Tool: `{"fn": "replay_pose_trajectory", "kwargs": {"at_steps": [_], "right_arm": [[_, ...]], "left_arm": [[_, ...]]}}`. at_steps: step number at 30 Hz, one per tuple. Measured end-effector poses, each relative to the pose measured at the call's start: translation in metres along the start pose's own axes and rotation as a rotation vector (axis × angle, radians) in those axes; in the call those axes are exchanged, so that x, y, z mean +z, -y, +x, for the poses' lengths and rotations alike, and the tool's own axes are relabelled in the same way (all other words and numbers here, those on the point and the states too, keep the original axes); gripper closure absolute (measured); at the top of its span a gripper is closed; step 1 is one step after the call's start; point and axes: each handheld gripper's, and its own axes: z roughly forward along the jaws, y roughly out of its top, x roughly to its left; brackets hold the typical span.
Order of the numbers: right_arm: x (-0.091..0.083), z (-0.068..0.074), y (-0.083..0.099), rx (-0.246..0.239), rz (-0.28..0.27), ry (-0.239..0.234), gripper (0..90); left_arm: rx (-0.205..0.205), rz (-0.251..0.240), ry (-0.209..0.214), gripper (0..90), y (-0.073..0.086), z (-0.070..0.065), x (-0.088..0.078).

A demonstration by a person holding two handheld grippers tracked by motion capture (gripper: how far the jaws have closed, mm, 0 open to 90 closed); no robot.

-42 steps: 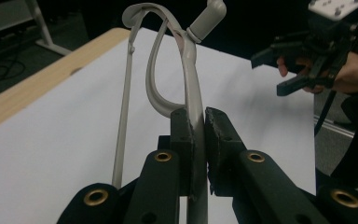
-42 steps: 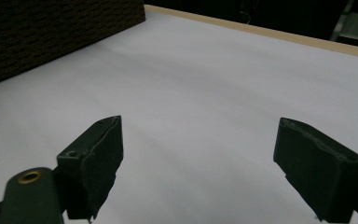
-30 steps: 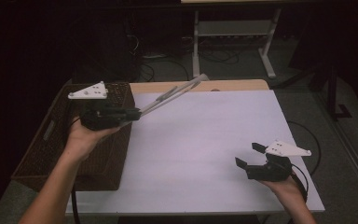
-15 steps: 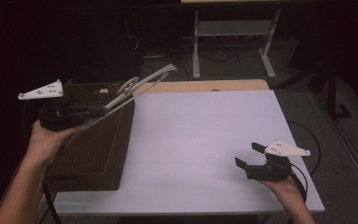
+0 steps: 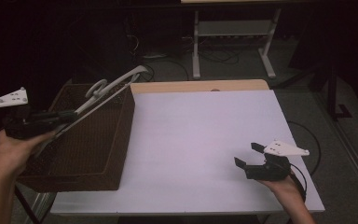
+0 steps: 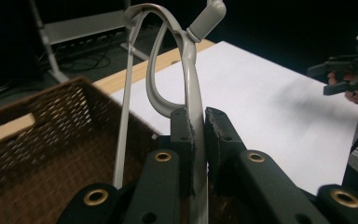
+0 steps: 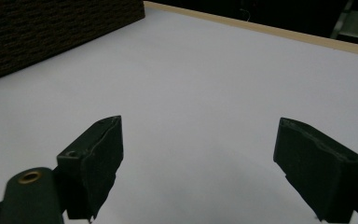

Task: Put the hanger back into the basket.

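The left gripper (image 5: 51, 122), fingers clamped on a long grey plastic clothes hanger (image 5: 107, 91), holds it above the dark brown woven basket (image 5: 100, 154) at the bench's left; it looks about to go in, not yet released. The right gripper (image 5: 249, 158) rests near right, fingers wide, empty. White bench (image 5: 200, 135), dark room beyond

1. The room is dim, with the far side almost black.
2. A white-topped desk (image 5: 205, 140) with a pale wooden far edge catches most of the light.
3. Behind it stands a light grey metal stand (image 5: 233, 32) on splayed feet.
4. Dark cables (image 5: 214, 55) trail across the grey floor (image 5: 307, 100).
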Motion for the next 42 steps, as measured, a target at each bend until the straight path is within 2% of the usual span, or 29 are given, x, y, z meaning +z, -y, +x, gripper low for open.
{"fn": "replay_pose_trajectory", "kwargs": {"at_steps": [9, 20, 32, 42], "right_arm": [[0.002, 0.001, -0.001, -0.005, 0.003, 0.001, 15.0], [0.002, 0.000, -0.001, -0.003, 0.005, 0.003, 15.0], [0.002, 0.000, -0.001, -0.004, 0.003, 0.007, 15.0], [0.001, -0.001, -0.001, 0.000, 0.002, 0.008, 15.0]], "left_arm": [[-0.042, 0.015, -0.056, 82.6, 0.020, 0.019, -0.019], [-0.077, 0.104, -0.112, 82.6, 0.038, 0.039, -0.016], [-0.102, 0.192, -0.099, 82.5, 0.052, 0.049, 0.004], [-0.142, 0.237, -0.076, 82.4, 0.062, 0.055, 0.018]]}}
